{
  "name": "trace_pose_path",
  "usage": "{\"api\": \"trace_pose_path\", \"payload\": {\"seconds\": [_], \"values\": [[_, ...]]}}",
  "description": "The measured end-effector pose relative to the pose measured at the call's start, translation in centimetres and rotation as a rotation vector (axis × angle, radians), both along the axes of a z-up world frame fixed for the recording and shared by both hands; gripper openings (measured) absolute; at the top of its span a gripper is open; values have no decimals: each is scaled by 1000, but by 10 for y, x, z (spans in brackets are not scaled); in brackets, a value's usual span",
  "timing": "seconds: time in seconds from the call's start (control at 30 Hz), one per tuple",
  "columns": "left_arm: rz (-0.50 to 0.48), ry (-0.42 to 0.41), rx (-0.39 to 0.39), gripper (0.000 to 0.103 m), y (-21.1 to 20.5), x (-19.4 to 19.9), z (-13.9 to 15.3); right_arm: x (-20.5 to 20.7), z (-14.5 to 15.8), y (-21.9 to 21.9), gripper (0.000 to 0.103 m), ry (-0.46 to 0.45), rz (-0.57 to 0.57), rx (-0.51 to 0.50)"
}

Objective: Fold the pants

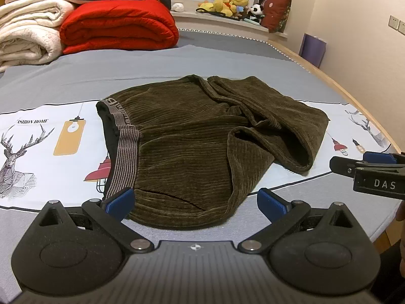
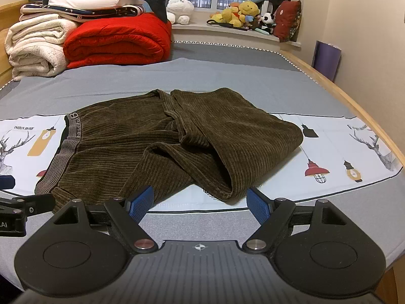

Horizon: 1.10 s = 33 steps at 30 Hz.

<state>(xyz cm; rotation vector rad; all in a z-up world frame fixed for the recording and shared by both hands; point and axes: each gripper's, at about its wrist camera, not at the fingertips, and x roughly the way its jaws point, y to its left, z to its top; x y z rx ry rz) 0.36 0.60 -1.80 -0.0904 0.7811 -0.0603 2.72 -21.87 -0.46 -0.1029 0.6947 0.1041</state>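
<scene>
The brown corduroy pants (image 1: 192,136) lie on the bed (image 1: 227,53), in the middle of its printed sheet (image 1: 50,131), with the striped waistband (image 1: 124,149) to the left. The legs seem already folded back over the body part, but loosely; one cuff (image 2: 222,177) hangs open near the front edge. The left claw (image 1: 195,202) and the right claw (image 2: 200,202) both hover with fingers wide apart, holding nothing. Probably one more fold and some smoothing remain.
</scene>
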Motion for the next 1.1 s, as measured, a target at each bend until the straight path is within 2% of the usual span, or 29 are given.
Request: {"api": "trace_pose_path", "payload": {"seconds": [0.13,0.2,0.23,0.27,0.33,0.37,0.4,0.57,0.67,0.7,0.77,0.8,0.83,0.9,1.0,1.1], "values": [[-17,-6,-6,102,-1,-2,1,0,0,0,77,-4,0,-5],[-33,-15,-1,89,-2,-3,2,-1,1,1,68,-9,1,-6],[-52,-21,9,60,-4,-3,4,-1,1,1,64,-13,0,-5],[-71,-25,13,24,-4,-2,7,0,2,1,53,-17,-1,-2],[-95,-28,-21,5,5,0,16,0,3,-1,43,-27,-6,12],[-117,-23,-46,4,12,3,22,0,4,-1,37,-32,-11,20],[-138,-22,-58,4,21,9,29,1,4,-2,35,-33,-18,28],[-168,-9,-46,6,85,58,51,2,8,-4,35,-26,-12,73],[-68,-1,-94,6,135,82,33,3,8,-3,35,-22,7,74],[-6,18,-136,6,153,86,15,5,9,-3,35,-19,10,79],[125,217,-180,6,176,104,-16,7,9,-3,36,-16,11,88],[172,234,-249,6,186,109,-22,8,8,-3,36,-13,9,92],[179,233,-301,6,189,114,-24,10,8,-3,36,-8,8,97],[163,244,-336,13,187,125,-29,16,7,-2,36,3,9,111],[165,309,-350,27,177,142,-44,22,7,1,37,6,17,125],[167,334,-367,46,169,154,-57,29,4,5,38,20,21,135]]}}
